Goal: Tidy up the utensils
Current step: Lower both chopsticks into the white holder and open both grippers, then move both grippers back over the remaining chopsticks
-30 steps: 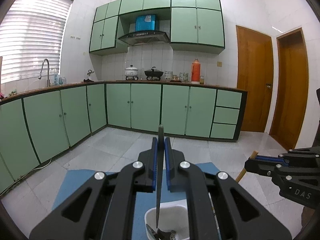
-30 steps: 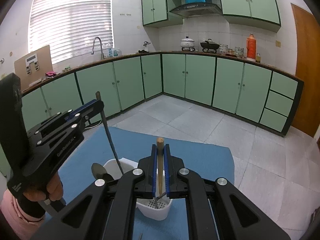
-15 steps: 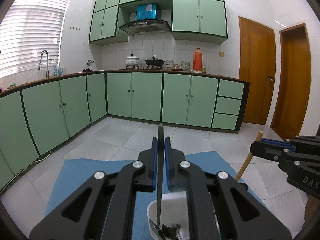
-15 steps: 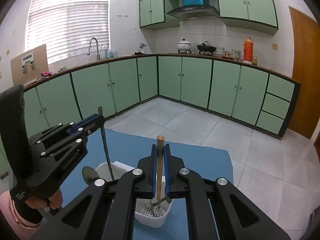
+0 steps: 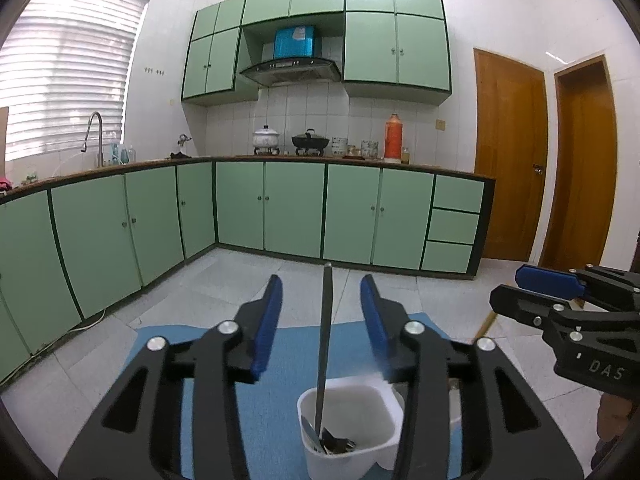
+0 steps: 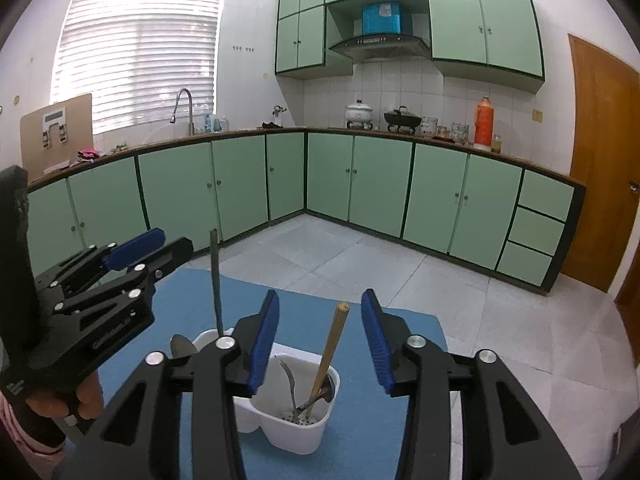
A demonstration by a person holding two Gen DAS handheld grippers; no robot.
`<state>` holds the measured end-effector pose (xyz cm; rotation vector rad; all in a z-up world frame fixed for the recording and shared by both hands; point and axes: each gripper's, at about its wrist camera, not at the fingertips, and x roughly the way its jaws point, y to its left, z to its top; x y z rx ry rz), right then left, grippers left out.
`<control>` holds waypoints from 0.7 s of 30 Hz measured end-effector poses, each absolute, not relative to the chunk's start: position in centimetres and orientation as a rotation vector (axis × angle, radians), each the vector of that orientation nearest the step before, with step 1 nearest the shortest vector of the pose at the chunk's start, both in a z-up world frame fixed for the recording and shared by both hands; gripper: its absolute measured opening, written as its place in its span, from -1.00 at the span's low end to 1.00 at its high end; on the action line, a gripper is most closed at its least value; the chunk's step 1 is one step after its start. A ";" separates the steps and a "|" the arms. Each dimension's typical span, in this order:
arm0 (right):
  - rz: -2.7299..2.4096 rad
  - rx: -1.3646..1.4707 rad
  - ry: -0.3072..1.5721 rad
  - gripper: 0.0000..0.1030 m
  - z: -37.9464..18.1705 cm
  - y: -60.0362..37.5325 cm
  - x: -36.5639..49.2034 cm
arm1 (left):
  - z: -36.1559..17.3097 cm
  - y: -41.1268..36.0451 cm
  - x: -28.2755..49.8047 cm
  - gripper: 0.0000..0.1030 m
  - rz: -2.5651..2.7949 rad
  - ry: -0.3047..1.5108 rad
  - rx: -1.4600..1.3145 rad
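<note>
A white two-compartment utensil holder [image 5: 352, 404] [image 6: 296, 428] stands on a blue mat [image 5: 208, 360]. My left gripper [image 5: 320, 292] is opening; a dark-handled utensil [image 5: 325, 340] stands free between its blue pads, its lower end in the holder. In the right wrist view the right gripper [image 6: 320, 300] is opening too. A wooden-handled utensil [image 6: 331, 352] leans loose between its pads, resting in the near compartment beside a metal spoon [image 6: 289, 380]. Each gripper shows in the other view: the right gripper [image 5: 508, 292] at the right edge, the left gripper [image 6: 176, 242] at the left, held by a hand [image 6: 60, 404].
Another spoon bowl [image 6: 182, 346] pokes up behind the holder's far compartment. The mat [image 6: 380, 420] lies on a surface above a grey tiled floor [image 6: 400, 272]. Green cabinets [image 5: 292, 208] line the back and left walls; wooden doors [image 5: 508, 152] are at the right.
Both grippers went from shut on their utensil handles to open. The dark-handled and wooden-handled utensils now stand released in the holder, the wooden one tipped to the right.
</note>
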<state>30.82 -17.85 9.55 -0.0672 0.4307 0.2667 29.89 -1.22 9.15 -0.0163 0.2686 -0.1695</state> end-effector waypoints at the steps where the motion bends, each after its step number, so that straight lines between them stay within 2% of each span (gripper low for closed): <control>1: 0.264 -0.068 0.424 -0.13 9.7 -17.9 30.4 | 9.3 -1.3 29.4 -0.08 -0.170 0.262 -0.016; 5: 0.259 -0.047 0.407 -0.06 10.0 -18.4 29.1 | 9.8 -1.4 27.5 0.08 -0.167 0.247 -0.015; 7: 0.255 -0.045 0.400 -0.02 10.0 -18.5 28.2 | 9.7 -1.4 26.2 0.23 -0.171 0.245 -0.018; 8: 0.250 -0.046 0.398 0.05 9.9 -18.6 27.9 | 9.7 -1.3 25.7 0.28 -0.171 0.247 -0.019; 10: 0.240 -0.046 0.390 0.22 9.8 -18.7 26.9 | 9.5 -1.3 24.3 0.53 -0.167 0.238 -0.017; 12: 0.233 -0.044 0.376 0.34 9.6 -18.7 25.8 | 9.3 -1.4 22.9 0.65 -0.163 0.225 -0.014; 14: 0.223 -0.049 0.360 0.53 9.3 -18.8 24.5 | 9.1 -1.4 21.4 0.68 -0.170 0.222 -0.008; 21: 0.193 -0.046 0.319 0.79 8.5 -19.4 20.4 | 8.1 -1.0 16.9 0.82 -0.172 0.217 0.004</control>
